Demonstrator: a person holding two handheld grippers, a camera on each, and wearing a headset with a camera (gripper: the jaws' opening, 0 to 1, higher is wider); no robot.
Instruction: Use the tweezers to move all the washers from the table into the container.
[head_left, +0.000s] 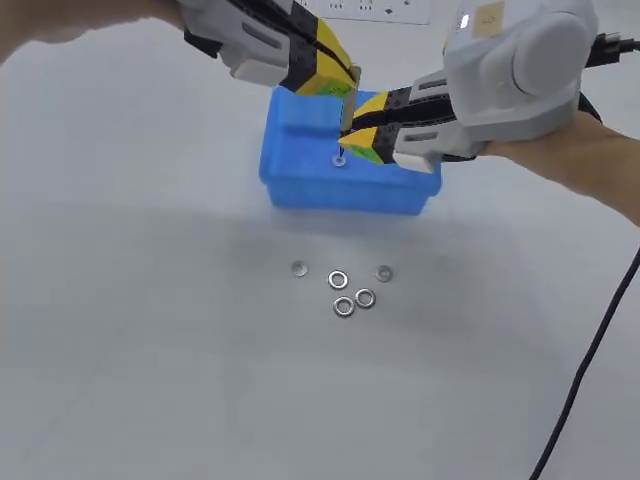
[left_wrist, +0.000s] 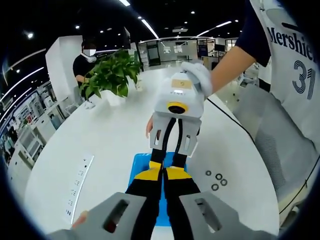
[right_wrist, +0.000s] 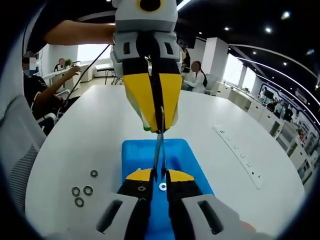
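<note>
Left hand-held gripper (head_left: 342, 80): clamped on tweezers (head_left: 346, 115)
Right hand-held gripper (head_left: 358, 135): jaws squeezing the tweezers low down
Washer (head_left: 340, 160): at tweezers' tip, over blue container (head_left: 300, 175)
Bench (head_left: 150, 320): five loose washers (head_left: 337, 280)

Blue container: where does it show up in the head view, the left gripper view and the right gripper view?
Head view: blue container at upper centre, beyond the loose washers.
Left gripper view: container at bottom centre, washers to its right.
Right gripper view: container at lower centre, washers to its left.
Shared landmark: the washers lying on the white table.
</note>
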